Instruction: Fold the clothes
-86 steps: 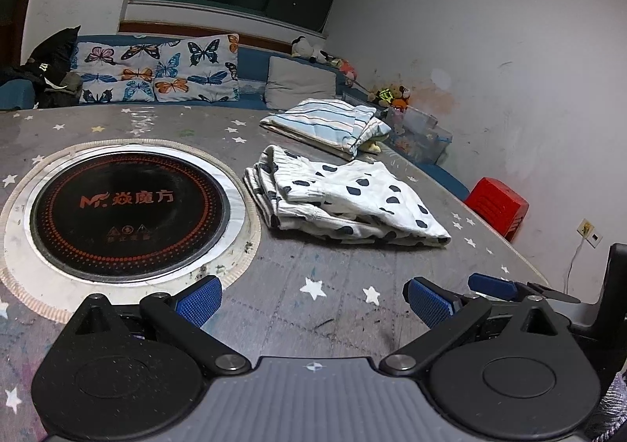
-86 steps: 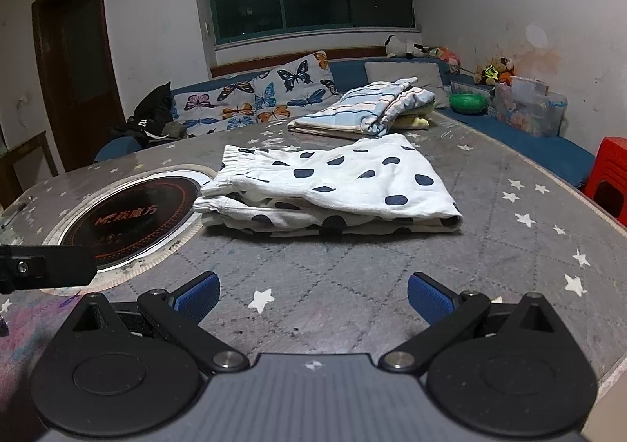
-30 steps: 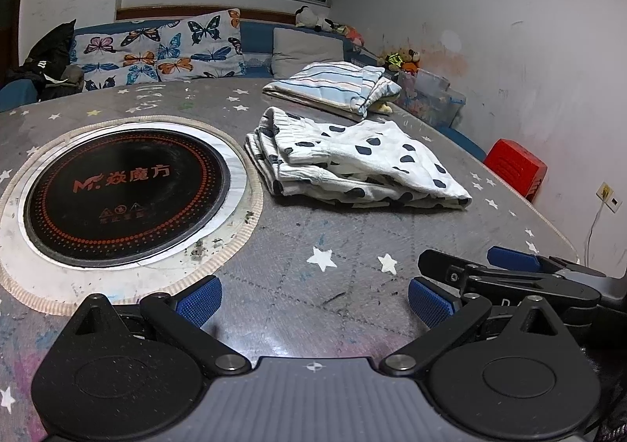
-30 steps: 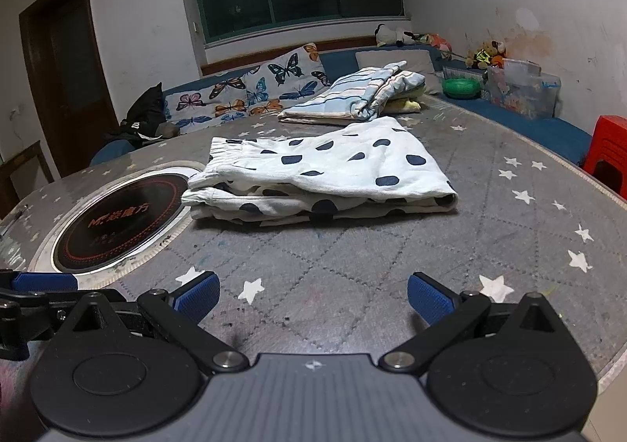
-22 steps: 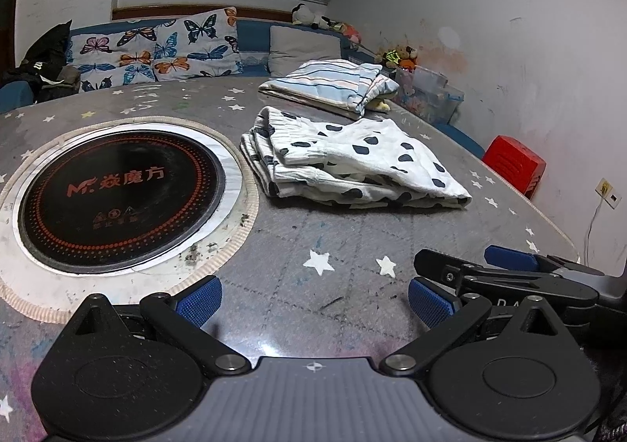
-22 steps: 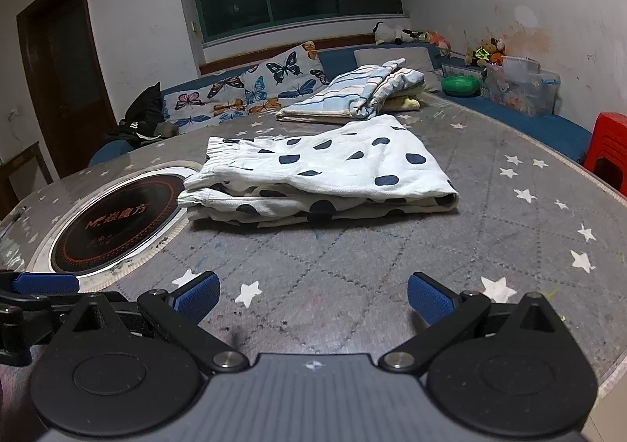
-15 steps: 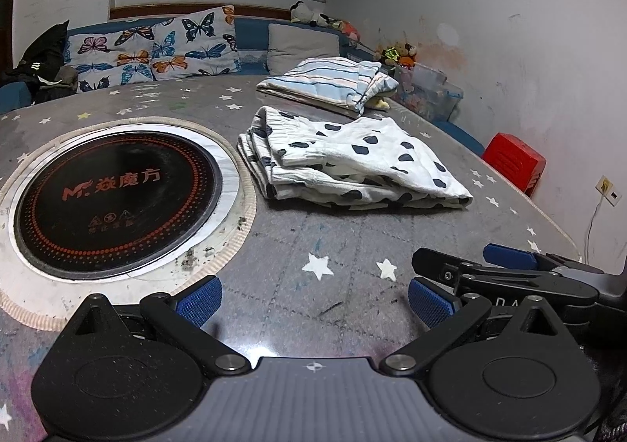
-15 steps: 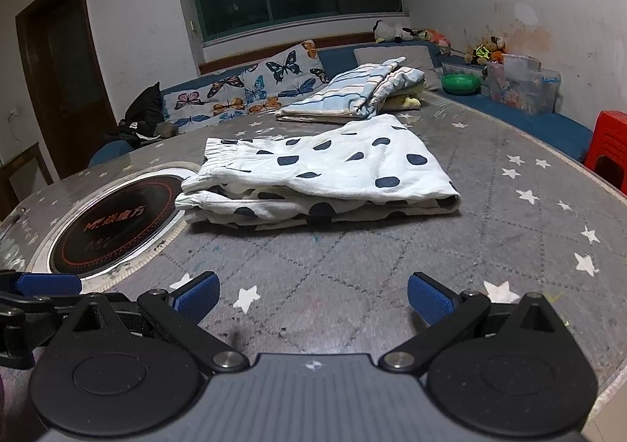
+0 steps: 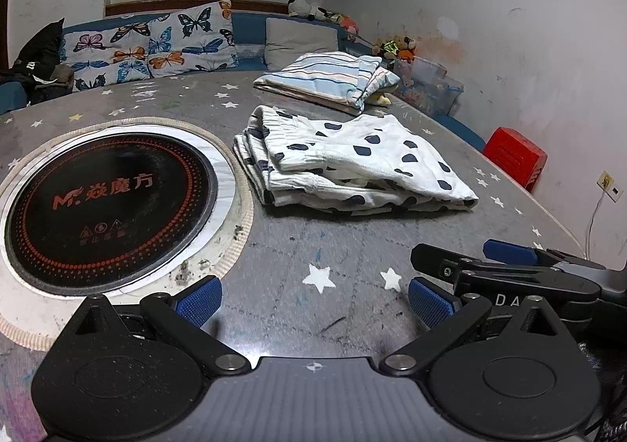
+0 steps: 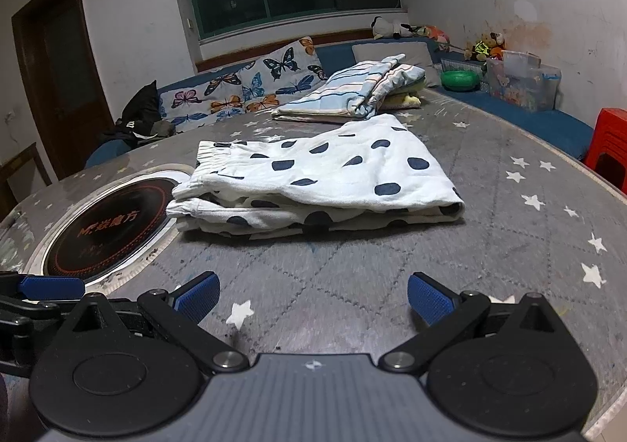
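Both tongs, left (image 9: 315, 295) and right (image 10: 313, 295), gape wide, gripping nothing. Ahead of them the soft dotted shorts (image 10: 317, 179) lie folded in layers; lower folds are hidden. Striped cloth (image 10: 352, 95) lies beyond.

Home living room: sofa (image 10: 509, 101) with butterfly cushions (image 9: 153, 44) and plush toys (image 10: 392, 26) behind a counter (image 10: 490, 246) with inset hotplate (image 9: 106, 207).

Left gripper (image 9: 313, 299) — I hold it low, jaws spread wide, empty. Right gripper (image 10: 311, 295) — just beside it, level, likewise spread, empty.
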The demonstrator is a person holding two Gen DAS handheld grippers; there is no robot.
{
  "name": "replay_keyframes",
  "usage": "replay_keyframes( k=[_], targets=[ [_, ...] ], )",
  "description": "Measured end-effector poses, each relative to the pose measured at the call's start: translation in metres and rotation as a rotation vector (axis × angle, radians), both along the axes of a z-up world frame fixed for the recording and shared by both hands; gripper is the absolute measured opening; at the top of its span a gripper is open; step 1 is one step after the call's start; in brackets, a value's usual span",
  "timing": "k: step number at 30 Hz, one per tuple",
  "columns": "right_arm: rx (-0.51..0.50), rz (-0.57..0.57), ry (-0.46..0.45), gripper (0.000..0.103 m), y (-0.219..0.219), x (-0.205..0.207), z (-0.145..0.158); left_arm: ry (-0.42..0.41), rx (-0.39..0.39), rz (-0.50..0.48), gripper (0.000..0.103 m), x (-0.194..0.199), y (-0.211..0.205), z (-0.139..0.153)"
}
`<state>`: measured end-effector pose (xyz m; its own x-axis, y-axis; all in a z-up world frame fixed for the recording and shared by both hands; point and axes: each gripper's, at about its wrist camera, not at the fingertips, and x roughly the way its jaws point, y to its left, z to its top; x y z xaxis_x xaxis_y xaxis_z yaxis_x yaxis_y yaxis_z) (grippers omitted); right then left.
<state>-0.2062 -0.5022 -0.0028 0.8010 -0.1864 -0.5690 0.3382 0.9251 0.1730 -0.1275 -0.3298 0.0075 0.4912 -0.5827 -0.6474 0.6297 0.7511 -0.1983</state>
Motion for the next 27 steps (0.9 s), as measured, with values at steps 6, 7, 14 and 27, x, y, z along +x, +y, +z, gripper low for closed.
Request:
replay_keyframes(
  k=[6, 7, 14, 27],
  targets=[
    [0.002, -0.005, 0.005, 0.103, -0.004, 0.006, 0.001, 0.001, 0.006, -0.002, 0.103, 0.006, -0.004, 0.002],
    [0.002, -0.006, 0.005, 0.103, -0.004, 0.007, 0.001, 0.001, 0.007, -0.002, 0.103, 0.006, -0.004, 0.002],
    [0.004, -0.013, 0.009, 0.103, -0.009, 0.013, 0.003, -0.001, 0.017, -0.006, 0.103, 0.011, -0.01, 0.004],
    [0.012, -0.028, 0.021, 0.103, -0.021, 0.019, 0.001, 0.004, 0.047, -0.013, 0.103, 0.019, -0.021, 0.002]
  ],
)
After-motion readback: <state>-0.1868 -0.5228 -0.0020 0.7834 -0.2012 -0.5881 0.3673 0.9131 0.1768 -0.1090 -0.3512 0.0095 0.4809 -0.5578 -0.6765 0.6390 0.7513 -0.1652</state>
